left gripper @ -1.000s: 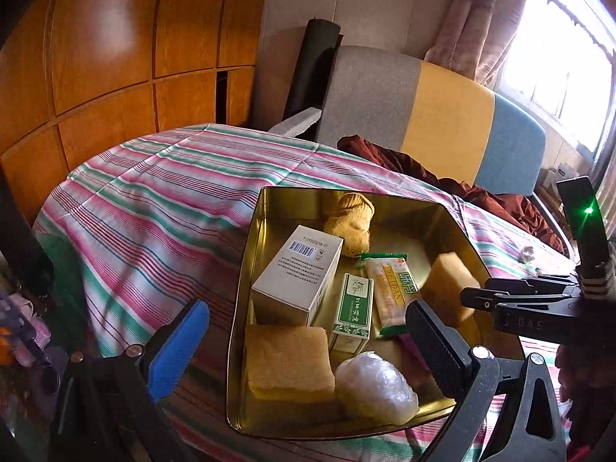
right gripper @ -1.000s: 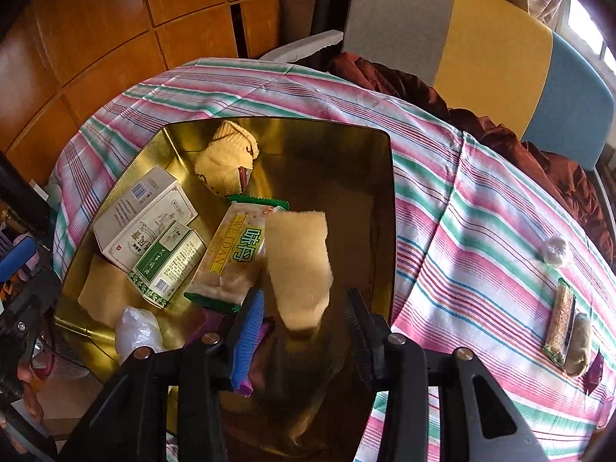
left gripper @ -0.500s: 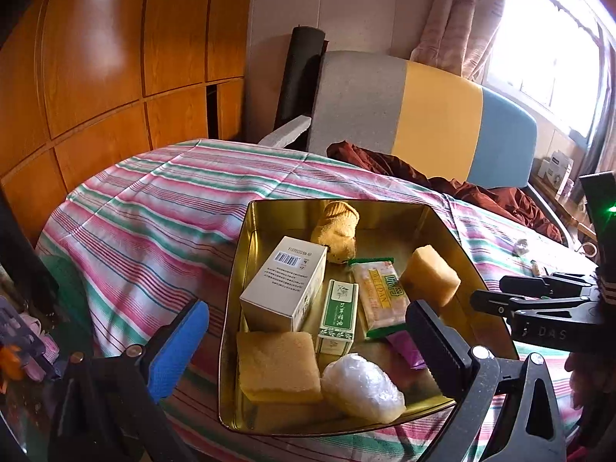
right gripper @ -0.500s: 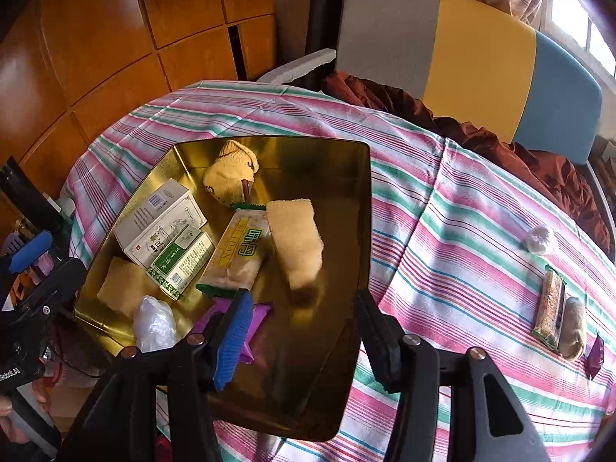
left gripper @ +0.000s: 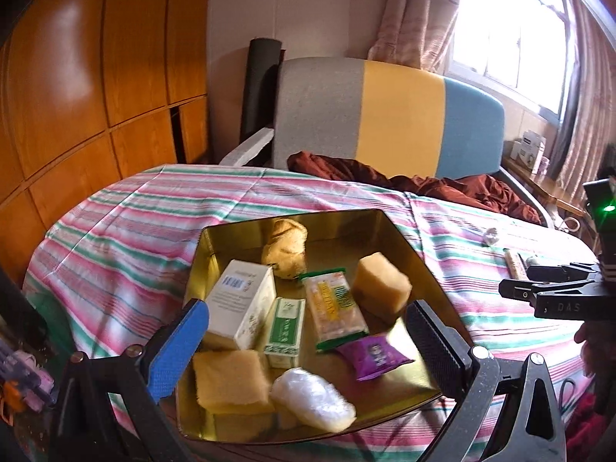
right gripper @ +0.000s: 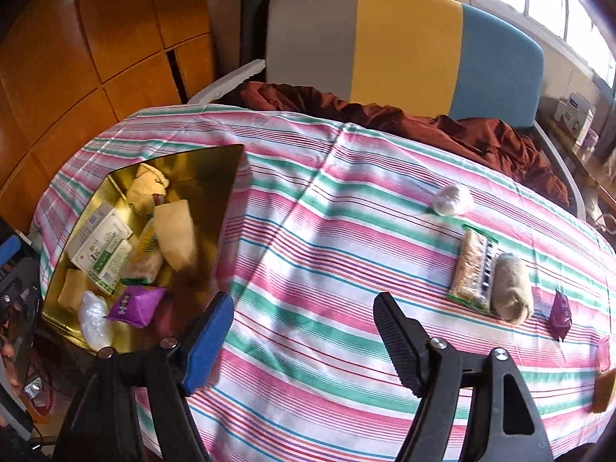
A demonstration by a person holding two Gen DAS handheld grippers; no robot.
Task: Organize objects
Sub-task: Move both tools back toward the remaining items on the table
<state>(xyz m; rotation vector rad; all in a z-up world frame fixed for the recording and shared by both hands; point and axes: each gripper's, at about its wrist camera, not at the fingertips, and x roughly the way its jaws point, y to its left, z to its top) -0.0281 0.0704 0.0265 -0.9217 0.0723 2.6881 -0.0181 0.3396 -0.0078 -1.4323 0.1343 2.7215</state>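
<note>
- Right wrist view: right gripper [right gripper: 304, 331] jaws opening, empty, over the bench [right gripper: 308, 231] right of the gold tin [right gripper: 227, 177].
- Left gripper [left gripper: 308, 342] jaws wide, empty, above the tin.
- Risk (my guess): the sponge block [right gripper: 175, 233] leaning inside the tin could topple, crowding later drops.

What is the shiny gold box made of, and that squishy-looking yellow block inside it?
The gold box looks like thin metal, probably tin: its walls shine like a mirror and reflect the things inside. The yellow block looks like sponge or foam, or maybe soft cake: matte, finely pored, with rounded corners. The picture alone cannot settle which.
</note>
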